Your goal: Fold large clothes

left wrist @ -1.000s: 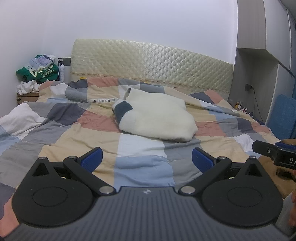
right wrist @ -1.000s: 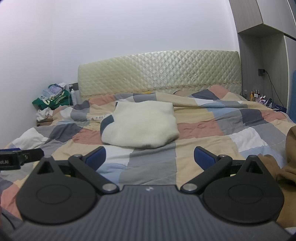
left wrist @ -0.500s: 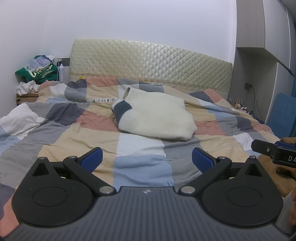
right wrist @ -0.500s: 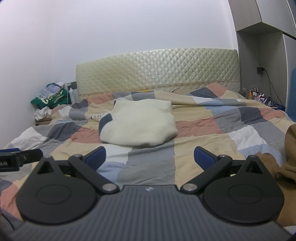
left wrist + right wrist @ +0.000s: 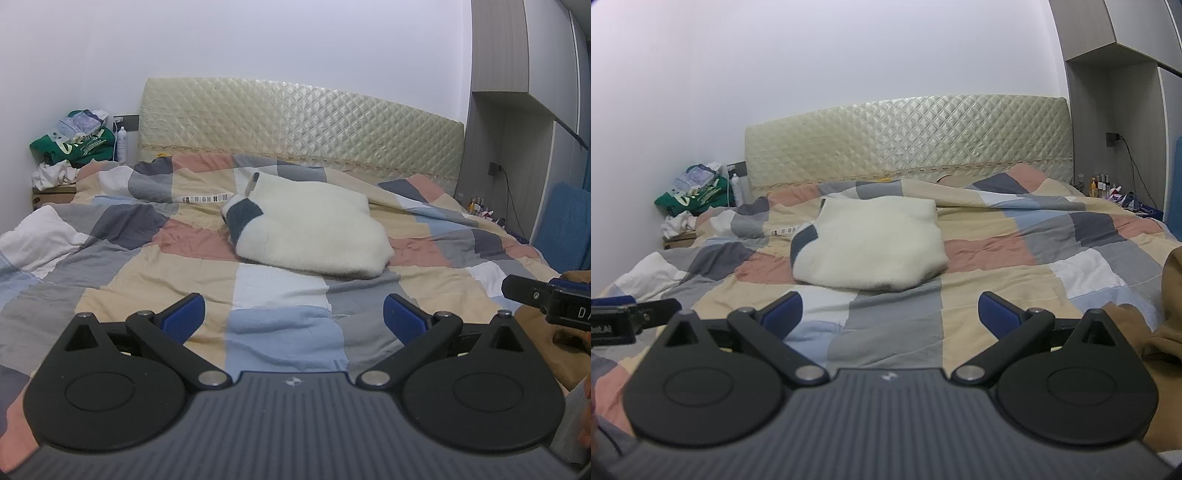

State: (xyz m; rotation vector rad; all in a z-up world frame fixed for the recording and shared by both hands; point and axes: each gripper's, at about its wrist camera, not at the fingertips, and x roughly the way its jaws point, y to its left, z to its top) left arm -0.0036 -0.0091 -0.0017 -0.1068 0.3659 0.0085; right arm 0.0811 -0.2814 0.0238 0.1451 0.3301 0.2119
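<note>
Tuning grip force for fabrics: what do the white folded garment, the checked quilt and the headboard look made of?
White folded garment: looks like thick fleece or sherpa, matte with a fuzzy nap; darker knit-looking cuff.
Checked quilt: thin woven cloth, probably cotton, matte, finely creased.
Headboard: diamond-quilted cover with a sheen, possibly satin or vinyl; cannot tell which.

Place: a home bedroom was shown | landmark: a bed (image 5: 122, 258) covered by a patchwork quilt (image 5: 1015, 251) | behind it: a quilted headboard (image 5: 295, 122) was seen | left of headboard: clothes pile (image 5: 74, 147) on a nightstand (image 5: 51, 194) | right of headboard: built-in cabinets (image 5: 1115, 74), small bottles (image 5: 1102, 184).
</note>
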